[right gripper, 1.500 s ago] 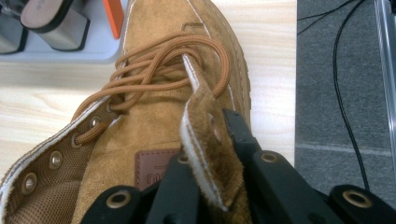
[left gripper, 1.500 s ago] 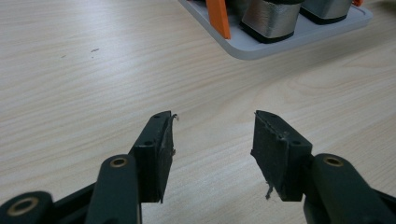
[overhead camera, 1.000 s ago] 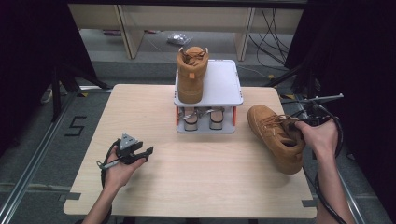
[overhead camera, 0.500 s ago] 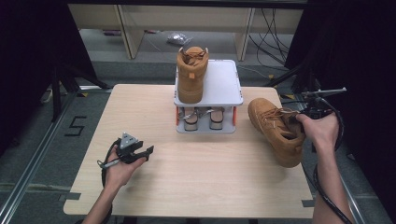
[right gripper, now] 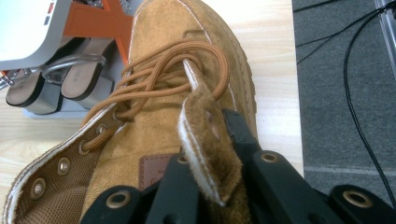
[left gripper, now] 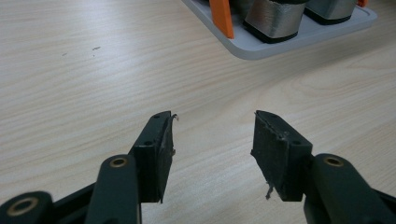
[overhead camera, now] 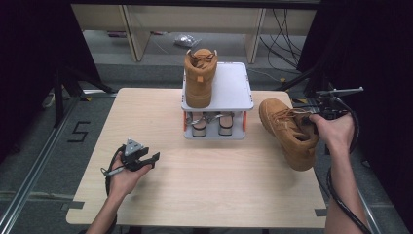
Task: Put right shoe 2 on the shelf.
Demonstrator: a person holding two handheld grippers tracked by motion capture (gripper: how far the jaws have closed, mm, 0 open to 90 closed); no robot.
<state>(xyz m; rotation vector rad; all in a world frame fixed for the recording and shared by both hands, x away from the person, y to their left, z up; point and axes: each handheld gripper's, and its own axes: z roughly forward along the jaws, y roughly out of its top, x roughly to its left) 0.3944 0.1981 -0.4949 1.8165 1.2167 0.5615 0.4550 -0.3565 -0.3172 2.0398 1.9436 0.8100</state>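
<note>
A tan suede boot [overhead camera: 287, 134] hangs tilted over the table's right side, toe toward the shoe rack. My right gripper [overhead camera: 311, 120] is shut on the eyelet edge by its tongue. In the right gripper view the black jaws [right gripper: 210, 140] pinch that suede flap [right gripper: 203, 116], with the laces [right gripper: 163, 70] just ahead. A matching boot [overhead camera: 199, 78] stands on the left of the grey rack's top shelf [overhead camera: 231, 87]. My left gripper [overhead camera: 146, 160] rests on the table at front left, open with nothing between its jaws [left gripper: 212, 135].
Silver-heeled sandals [overhead camera: 209, 124] sit on the rack's lower level between orange legs [left gripper: 222, 18]. The right half of the top shelf is bare. Cables [right gripper: 355, 93] lie on the floor past the table's right edge [overhead camera: 319, 195]. Bare wood [overhead camera: 219, 180] spreads across the table's front.
The boot in my right gripper has risen a little and drifted slightly toward the rack. My left hand and gripper have stayed where they were.
</note>
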